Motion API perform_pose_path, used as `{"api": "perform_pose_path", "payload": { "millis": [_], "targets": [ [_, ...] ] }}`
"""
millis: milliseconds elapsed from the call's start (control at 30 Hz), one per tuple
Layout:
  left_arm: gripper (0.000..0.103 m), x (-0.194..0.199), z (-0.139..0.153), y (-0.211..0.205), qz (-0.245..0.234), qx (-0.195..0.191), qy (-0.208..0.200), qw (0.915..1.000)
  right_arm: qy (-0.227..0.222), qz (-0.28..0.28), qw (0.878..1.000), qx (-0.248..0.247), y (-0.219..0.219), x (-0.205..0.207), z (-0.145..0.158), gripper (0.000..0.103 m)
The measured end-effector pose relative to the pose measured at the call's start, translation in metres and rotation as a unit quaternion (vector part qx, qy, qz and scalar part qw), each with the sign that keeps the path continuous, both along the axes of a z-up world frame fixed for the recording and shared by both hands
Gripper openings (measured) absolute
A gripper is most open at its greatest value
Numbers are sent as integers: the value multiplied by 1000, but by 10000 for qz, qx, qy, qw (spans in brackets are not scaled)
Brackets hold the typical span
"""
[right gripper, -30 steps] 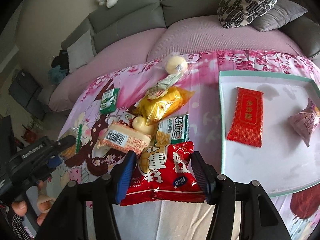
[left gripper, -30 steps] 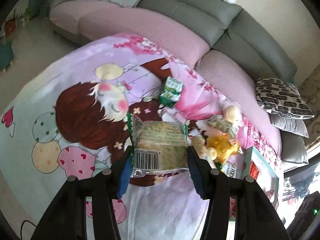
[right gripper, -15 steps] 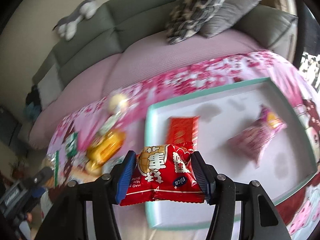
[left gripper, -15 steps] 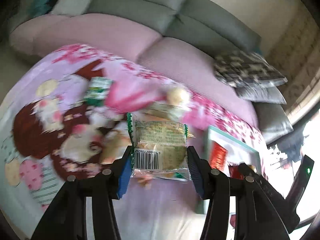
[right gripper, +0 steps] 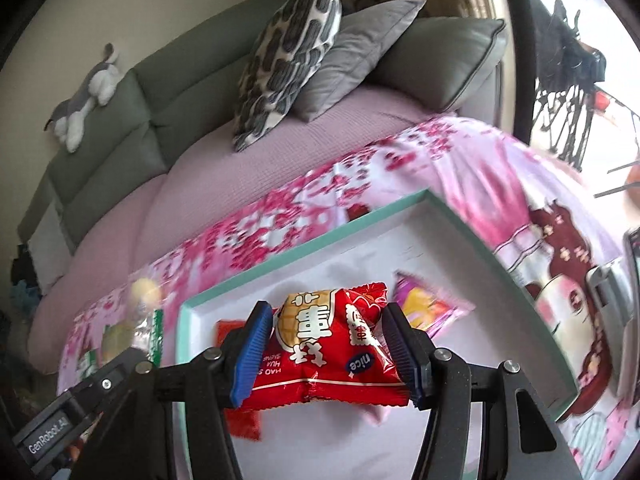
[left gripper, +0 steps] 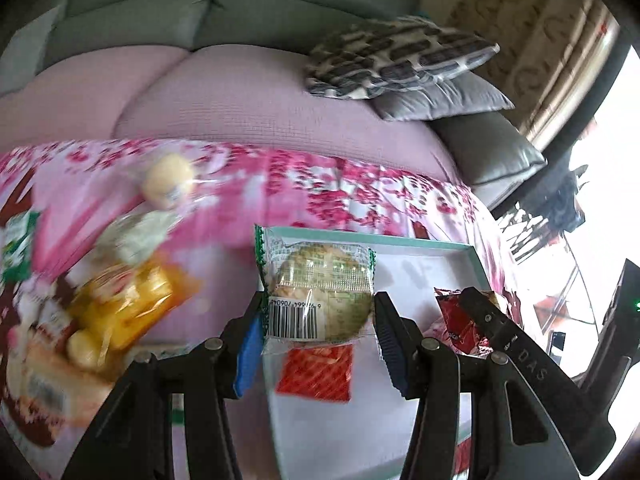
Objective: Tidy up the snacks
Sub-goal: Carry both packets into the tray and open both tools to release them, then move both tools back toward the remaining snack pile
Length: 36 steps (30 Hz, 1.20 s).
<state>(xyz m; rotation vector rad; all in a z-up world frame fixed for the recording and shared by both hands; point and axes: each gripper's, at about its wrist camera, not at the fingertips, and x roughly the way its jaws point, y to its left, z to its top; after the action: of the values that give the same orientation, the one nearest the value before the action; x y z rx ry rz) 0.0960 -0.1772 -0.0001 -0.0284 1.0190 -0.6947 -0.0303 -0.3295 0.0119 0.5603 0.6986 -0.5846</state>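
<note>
My left gripper point(left gripper: 318, 326) is shut on a clear-wrapped round cake with a green edge and a barcode point(left gripper: 318, 292), held above the left end of the white tray with a teal rim point(left gripper: 420, 242). My right gripper point(right gripper: 326, 352) is shut on a red snack bag with white characters point(right gripper: 328, 356), held over the same tray point(right gripper: 304, 248). In the tray lie a flat red packet point(left gripper: 316, 372) point(right gripper: 226, 328) and a pink packet point(right gripper: 428, 308). The right gripper with its red bag point(left gripper: 468, 320) shows at the right of the left wrist view.
Loose snacks lie on the pink cartoon cloth left of the tray: a yellow bag point(left gripper: 128, 304), a round pale bun point(left gripper: 168, 182), a green packet point(left gripper: 16, 252). A pink-covered grey sofa point(right gripper: 224, 176) with patterned cushions point(right gripper: 288, 56) stands behind. A phone-like device point(right gripper: 612, 308) lies right of the tray.
Both grippers swung right from over the snack pile to over the tray, each keeping hold of its snack. The tray now fills the lower part of both views.
</note>
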Motion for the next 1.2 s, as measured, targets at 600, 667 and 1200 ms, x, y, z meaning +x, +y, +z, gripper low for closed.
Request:
{"api": "perform_pose_path", "payload": {
  "millis": [600,667,1200],
  "targets": [
    [59,3,-19,-34,-233,249,62,9994,72,-111,9996,258,-20,4,-10,75],
    [65,4,-14,-29,-148,309,22,9994,53,-74,9996,282,-18,5,-9,76],
    [103,16,11,66,1452,580,-330,9871,76,315,9991,289,2,7,-1,103]
  ]
}}
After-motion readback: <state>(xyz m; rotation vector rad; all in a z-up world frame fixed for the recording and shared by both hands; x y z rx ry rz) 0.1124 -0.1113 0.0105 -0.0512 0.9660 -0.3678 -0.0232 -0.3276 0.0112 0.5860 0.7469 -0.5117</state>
